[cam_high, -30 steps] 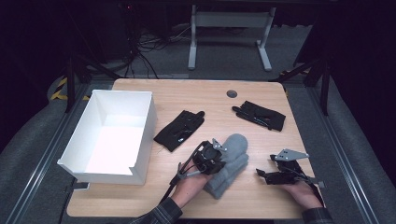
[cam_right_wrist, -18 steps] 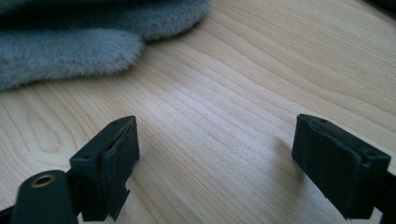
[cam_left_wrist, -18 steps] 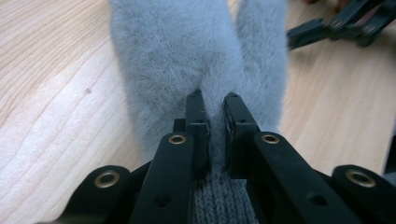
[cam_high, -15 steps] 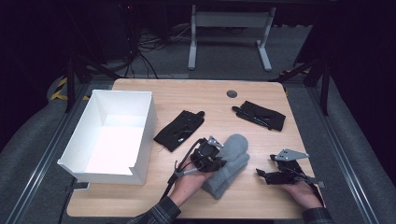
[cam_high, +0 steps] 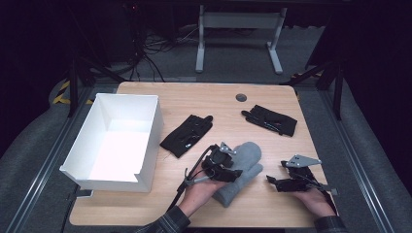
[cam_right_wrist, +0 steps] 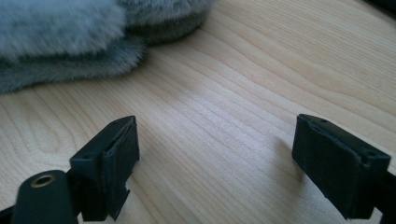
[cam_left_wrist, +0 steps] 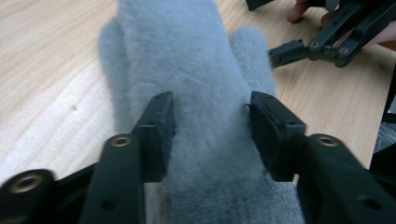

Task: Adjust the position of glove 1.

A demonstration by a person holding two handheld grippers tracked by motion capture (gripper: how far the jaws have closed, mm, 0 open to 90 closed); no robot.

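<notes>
Dark surroundings frame your pale wooden table [cam_high: 184, 99], where the soft grey fleece mitten [cam_high: 245, 167] lies. Your left gripper [cam_left_wrist: 210, 135] has just been opening, released astride the mitten, so the fleece may snag a pad. Your right gripper [cam_right_wrist: 215, 158] gapes empty beside it and could nudge the mitten.

A: High view: the table [cam_high: 272, 204] is lit from above, everything around it is lost in near black. The floor of the white box [cam_high: 92, 167] is blown out.

B: Gripper views?

A: Evenly lit, soft shadows cast on the wood. The near jaws are blurred, and the grey mitten [cam_left_wrist: 187, 70] is softened toward its far end.
</notes>
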